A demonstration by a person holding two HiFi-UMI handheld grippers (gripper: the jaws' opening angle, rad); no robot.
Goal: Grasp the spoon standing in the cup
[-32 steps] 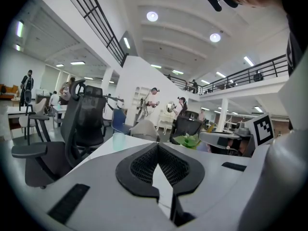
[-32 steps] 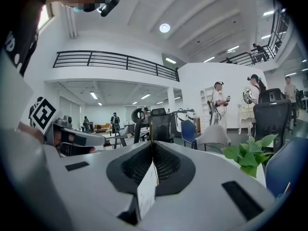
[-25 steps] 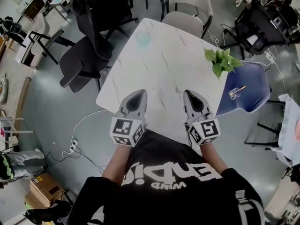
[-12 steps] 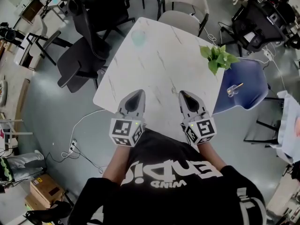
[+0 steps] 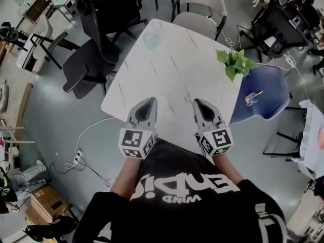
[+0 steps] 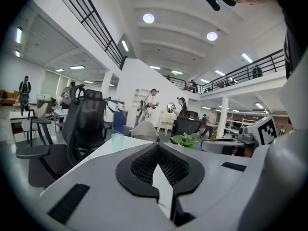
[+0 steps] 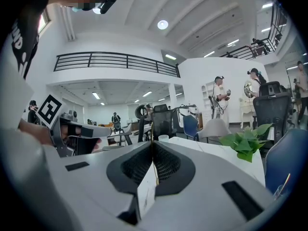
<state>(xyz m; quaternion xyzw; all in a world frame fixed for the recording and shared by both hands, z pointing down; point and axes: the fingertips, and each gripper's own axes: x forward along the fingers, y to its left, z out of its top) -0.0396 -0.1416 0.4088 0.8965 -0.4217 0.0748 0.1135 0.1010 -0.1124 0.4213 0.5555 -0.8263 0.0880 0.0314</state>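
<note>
Left gripper (image 5: 150, 102) and right gripper (image 5: 199, 103) are closed and empty at the near table (image 5: 167, 70) edge. Spoon (image 5: 256, 93) in cup (image 5: 250, 100) sits on chair (image 5: 268, 82), well right of both.

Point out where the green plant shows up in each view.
Head view: green plant at the right edge of the table, next to the blue chair.
Left gripper view: green plant just right of centre, low in the background.
Right gripper view: green plant at the right, on the table.
Shared landmark: the pale cup at the table's far end.
</note>
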